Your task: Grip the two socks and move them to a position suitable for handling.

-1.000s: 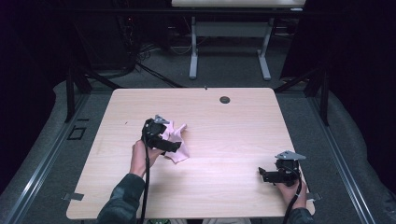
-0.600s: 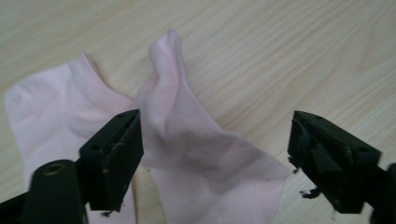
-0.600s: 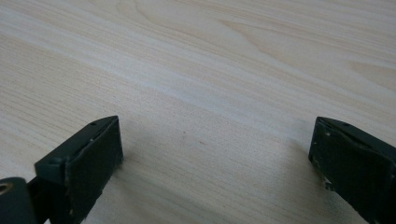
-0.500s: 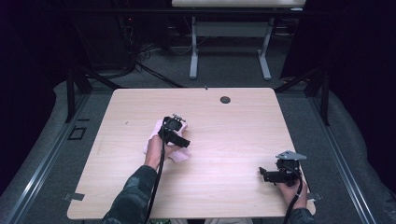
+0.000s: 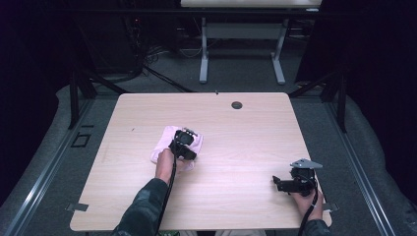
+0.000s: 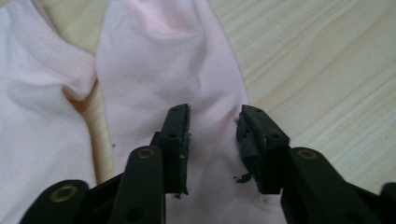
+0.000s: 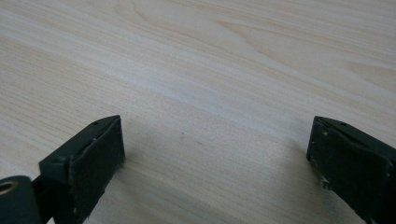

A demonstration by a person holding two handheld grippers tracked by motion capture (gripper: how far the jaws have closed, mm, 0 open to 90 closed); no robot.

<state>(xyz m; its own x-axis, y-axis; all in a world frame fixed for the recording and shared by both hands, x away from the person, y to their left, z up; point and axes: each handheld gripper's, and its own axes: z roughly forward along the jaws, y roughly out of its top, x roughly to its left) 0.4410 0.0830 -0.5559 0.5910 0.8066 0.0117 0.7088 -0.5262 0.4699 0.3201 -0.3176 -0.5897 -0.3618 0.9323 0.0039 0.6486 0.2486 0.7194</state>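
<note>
A pale pink cloth (image 5: 164, 143) lies crumpled left of centre on the wooden table (image 5: 246, 132). My left gripper (image 5: 185, 142) points down onto it. In the left gripper view the cloth (image 6: 163, 56) shows a ribbed hem, and a raised fold runs between the jaws of my left gripper (image 6: 214, 119). Those jaws have just been closing; a gap remains, and the pads do not visibly pinch the fabric. My right gripper (image 5: 277, 183) rests near the table's front right corner, pointing left. In its own view my right gripper (image 7: 215, 135) stands wide open over bare wood.
A dark round grommet (image 5: 237, 104) sits near the table's far edge. Beyond it stand the white legs of another table (image 5: 203, 59) and cables on a dark floor. Black frame posts (image 5: 74, 93) flank the table.
My left gripper moved right and down onto the pink cloth, and its jaws narrowed around a fold. The right gripper stayed where it was.
</note>
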